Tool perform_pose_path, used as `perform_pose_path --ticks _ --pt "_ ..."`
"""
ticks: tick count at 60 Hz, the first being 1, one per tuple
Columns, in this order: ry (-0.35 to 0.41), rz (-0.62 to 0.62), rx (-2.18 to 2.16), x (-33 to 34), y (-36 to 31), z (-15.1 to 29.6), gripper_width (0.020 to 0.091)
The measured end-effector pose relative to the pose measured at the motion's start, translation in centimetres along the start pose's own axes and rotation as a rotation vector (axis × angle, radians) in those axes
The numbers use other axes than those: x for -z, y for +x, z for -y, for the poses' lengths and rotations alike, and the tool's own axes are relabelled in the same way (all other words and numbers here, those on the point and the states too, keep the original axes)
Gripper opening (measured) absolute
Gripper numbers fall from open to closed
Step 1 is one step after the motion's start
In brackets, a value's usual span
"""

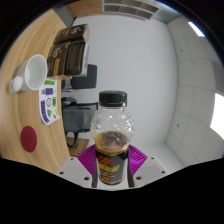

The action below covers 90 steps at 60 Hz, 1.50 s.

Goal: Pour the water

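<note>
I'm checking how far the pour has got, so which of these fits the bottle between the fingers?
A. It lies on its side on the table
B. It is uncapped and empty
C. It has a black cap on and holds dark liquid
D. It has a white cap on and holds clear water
C: the bottle stands upright between the gripper fingers, its black cap on and dark liquid inside.

One bottle [112, 135], one white cup [35, 72], one green-labelled carton [48, 103], one red disc [30, 139] and one chair [82, 80].
</note>
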<state>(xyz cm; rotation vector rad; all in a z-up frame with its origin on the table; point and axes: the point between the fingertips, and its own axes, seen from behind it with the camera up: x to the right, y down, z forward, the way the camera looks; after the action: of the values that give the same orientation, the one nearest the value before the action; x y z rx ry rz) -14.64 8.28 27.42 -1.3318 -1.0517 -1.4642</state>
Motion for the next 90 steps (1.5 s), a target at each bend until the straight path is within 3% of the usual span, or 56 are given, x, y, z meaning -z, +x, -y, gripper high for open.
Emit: perform_pose_path --ticks 8,12,32,39,52,64,90 --pt "0.072 0.0 0.287 -0.8 -3.7 5.0 0.0405" --pt "0.056 0.017 0.427 -1.1 -5.4 6.0 0.0406" --pt "0.108 0.077 0.485 -1.3 -8.6 7.7 0.0404" --pt "0.093 0.162 0.249 -1.2 -8.4 7.1 0.0406" --pt "-0.055 0.339 -0.662 -0.6 -5.6 4.5 0.0408" --pt "-0.088 0.491 -1.279 -0.8 -6.8 3.2 0.0407" --pt "-0.113 0.647 -1.511 0.0 -18.9 1.6 0.0407"
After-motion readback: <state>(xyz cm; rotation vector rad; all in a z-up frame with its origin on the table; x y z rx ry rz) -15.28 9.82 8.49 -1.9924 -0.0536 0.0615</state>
